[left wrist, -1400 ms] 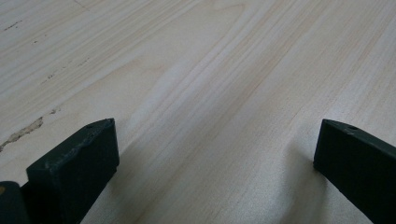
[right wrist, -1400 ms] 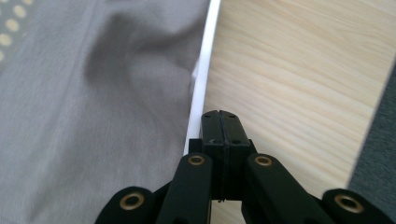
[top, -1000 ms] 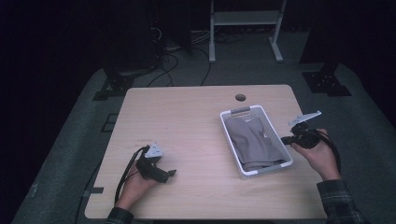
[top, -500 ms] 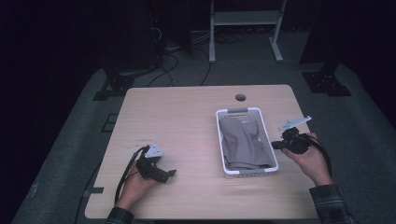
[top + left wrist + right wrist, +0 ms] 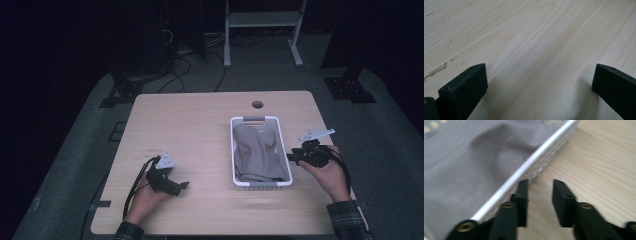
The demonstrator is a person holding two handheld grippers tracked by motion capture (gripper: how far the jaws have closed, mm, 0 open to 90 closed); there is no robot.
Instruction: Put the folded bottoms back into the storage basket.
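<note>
Wooden counter (image 5: 200, 130): white basket (image 5: 236, 150) with grey cloth (image 5: 255, 152) near right edge. Right gripper (image 5: 540, 195) beside it, jaws parted, empty. Left gripper (image 5: 539, 85) jaws released.

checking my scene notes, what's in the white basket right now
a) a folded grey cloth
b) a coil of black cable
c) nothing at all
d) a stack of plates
a: the white basket holds a rumpled grey cloth, which the right gripper view also shows lying behind the perforated wall, with the right tool just outside that wall.
</note>
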